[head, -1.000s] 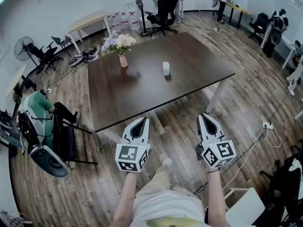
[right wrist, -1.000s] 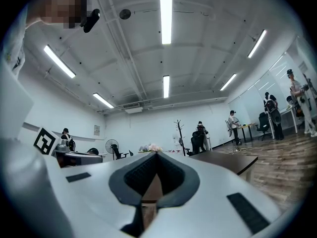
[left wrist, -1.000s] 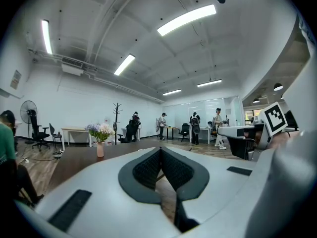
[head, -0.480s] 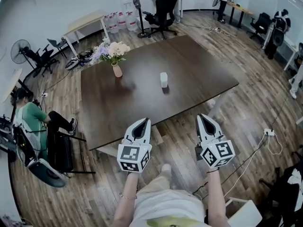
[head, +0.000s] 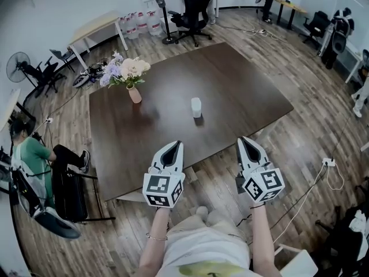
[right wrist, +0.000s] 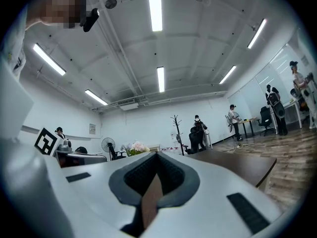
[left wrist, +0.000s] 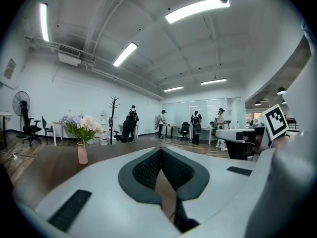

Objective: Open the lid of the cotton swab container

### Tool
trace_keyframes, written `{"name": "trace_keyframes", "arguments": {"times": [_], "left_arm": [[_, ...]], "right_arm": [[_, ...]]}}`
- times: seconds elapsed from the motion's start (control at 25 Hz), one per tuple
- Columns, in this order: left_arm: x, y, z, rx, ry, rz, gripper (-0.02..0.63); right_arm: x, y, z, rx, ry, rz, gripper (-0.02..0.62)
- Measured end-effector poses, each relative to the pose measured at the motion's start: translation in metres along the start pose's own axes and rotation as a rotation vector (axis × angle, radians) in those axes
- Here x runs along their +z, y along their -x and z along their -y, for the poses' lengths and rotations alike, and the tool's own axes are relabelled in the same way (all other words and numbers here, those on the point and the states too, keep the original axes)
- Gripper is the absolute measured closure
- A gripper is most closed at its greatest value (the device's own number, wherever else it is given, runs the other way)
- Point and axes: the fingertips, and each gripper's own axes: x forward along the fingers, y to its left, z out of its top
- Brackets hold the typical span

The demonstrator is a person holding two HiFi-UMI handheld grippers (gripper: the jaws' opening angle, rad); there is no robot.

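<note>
A small white cotton swab container [head: 196, 107] stands upright near the middle of the dark brown table [head: 242, 97], lid on. My left gripper [head: 174, 144] is held at the table's near edge, shut and empty, well short of the container. My right gripper [head: 243, 139] hovers just off the near edge to the right, also shut and empty. In the left gripper view the jaws [left wrist: 160, 150] meet at their tips and the container does not show. In the right gripper view the jaws [right wrist: 157, 155] are closed too, and they hide the container.
A pink vase of flowers [head: 134, 93] stands on the table's far left part. A person [head: 31, 152] sits on a chair at the left. An office chair [head: 193, 13], water bottles [head: 138, 23] and a pale side table [head: 95, 27] stand beyond. A power strip [head: 328, 162] lies on the floor at the right.
The table and the container have come nearer and lower in the head view as I step towards them. Both grippers stay shut and keep their place in front of me.
</note>
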Motion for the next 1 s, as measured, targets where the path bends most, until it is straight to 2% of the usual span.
{"name": "trace_keyframes", "arguments": {"times": [0.4,0.68,1.0], "left_arm": [[-0.004,-0.049,-0.012,0.004,0.006,-0.026,0.584],[-0.008,-0.1,-0.023,0.054,0.02,-0.055,0.584],[-0.027,-0.16,-0.033,0.161,0.052,-0.112,0.584]], "right_arm": [[-0.008,-0.041,0.037,-0.003,-0.021,-0.022,0.574],[-0.01,-0.096,0.068,0.074,-0.027,-0.056,0.574],[-0.013,-0.157,0.11,0.187,-0.03,-0.107,0.574]]}}
